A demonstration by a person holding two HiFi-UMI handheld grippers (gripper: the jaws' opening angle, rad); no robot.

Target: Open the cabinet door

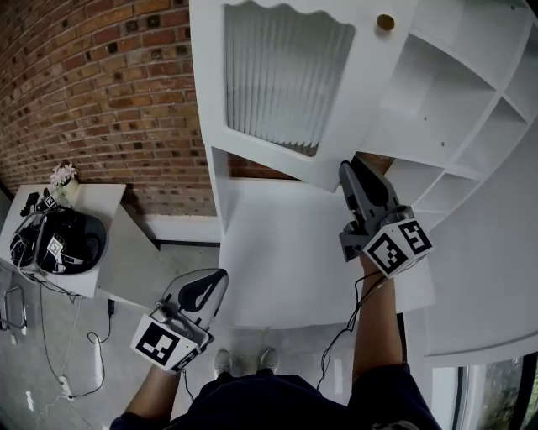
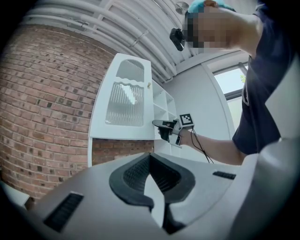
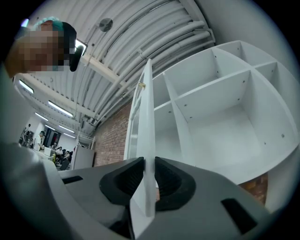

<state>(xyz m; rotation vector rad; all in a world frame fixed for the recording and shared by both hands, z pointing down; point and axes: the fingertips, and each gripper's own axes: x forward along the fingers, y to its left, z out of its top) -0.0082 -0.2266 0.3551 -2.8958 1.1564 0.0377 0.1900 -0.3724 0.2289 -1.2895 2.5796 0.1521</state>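
R gripper (image 3: 148, 168) on cab. door (image 3: 146, 112) edge

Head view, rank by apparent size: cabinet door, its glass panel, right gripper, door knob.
1. cabinet door
2. glass panel
3. right gripper, nearer the camera, so it looks bigger
4. door knob

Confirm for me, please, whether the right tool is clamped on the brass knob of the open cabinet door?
Not quite. The right tool is clamped on the bottom edge of the open cabinet door, not on its brass knob. The right gripper view shows the door's edge between the pads, and the head view shows the knob untouched, further up the door.
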